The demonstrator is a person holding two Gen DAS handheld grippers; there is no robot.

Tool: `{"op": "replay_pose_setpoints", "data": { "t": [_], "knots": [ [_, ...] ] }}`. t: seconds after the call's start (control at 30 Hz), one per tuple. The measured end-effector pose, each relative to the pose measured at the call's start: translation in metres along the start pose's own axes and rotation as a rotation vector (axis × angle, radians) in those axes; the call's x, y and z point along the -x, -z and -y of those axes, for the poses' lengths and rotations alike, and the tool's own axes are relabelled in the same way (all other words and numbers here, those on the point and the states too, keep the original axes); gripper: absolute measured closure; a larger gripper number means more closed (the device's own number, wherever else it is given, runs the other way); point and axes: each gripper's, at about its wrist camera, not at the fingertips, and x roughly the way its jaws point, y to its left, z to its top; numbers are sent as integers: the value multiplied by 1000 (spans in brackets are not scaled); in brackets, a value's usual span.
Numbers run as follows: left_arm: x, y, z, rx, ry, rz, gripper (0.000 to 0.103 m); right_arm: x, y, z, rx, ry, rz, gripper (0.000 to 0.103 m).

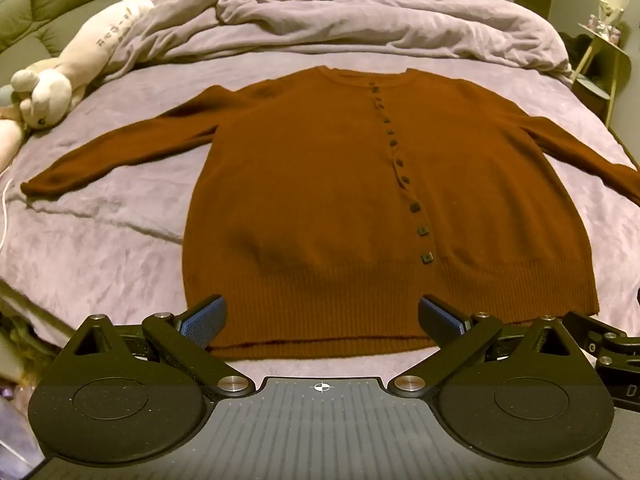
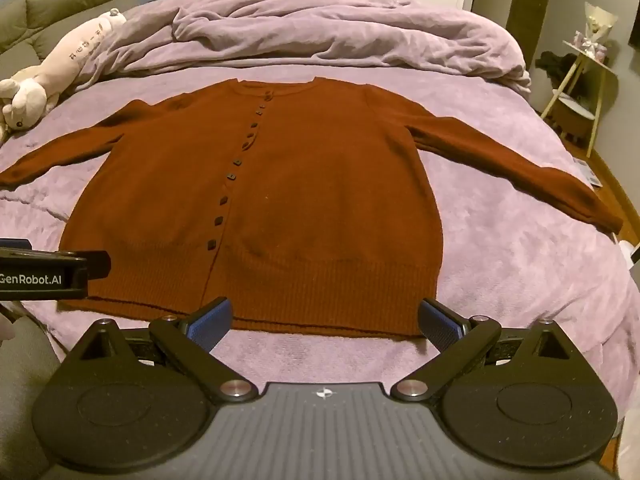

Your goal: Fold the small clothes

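A rust-brown buttoned cardigan [image 1: 320, 184] [image 2: 280, 200] lies flat and face up on the lilac bed, sleeves spread to both sides, a row of dark buttons down its front. My left gripper [image 1: 322, 320] hovers over the ribbed hem near its left half, wide open, nothing between its blue pads. My right gripper [image 2: 324, 320] hangs over the hem's right part, also wide open and holding nothing. The left gripper's body [image 2: 44, 272] shows at the left edge of the right wrist view. The right gripper's body [image 1: 608, 344] shows at the right edge of the left wrist view.
A crumpled lilac duvet [image 1: 340, 20] [image 2: 320, 32] is heaped at the head of the bed. A cream plush toy [image 1: 68, 76] [image 2: 48, 76] lies along the left side by an olive headboard. A small side table [image 2: 580, 80] stands beyond the right edge.
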Motion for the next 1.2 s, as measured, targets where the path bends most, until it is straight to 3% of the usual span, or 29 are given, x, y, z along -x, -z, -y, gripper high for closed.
{"op": "replay_pose_setpoints", "data": {
  "t": [0.8,0.93,1.1,1.2],
  "knots": [
    [-11,-2,5,-4,-7,-46,0,-10,4,10,-57,-82,-13,4],
    [-16,-2,4,7,1,-51,0,-11,7,9,-58,-123,30,4],
    [-28,-5,-1,28,21,-34,0,-15,21,38,-204,-262,212,4],
    [-39,-12,-6,35,16,-7,0,-38,16,73,-299,-241,183,4]
  ]
}}
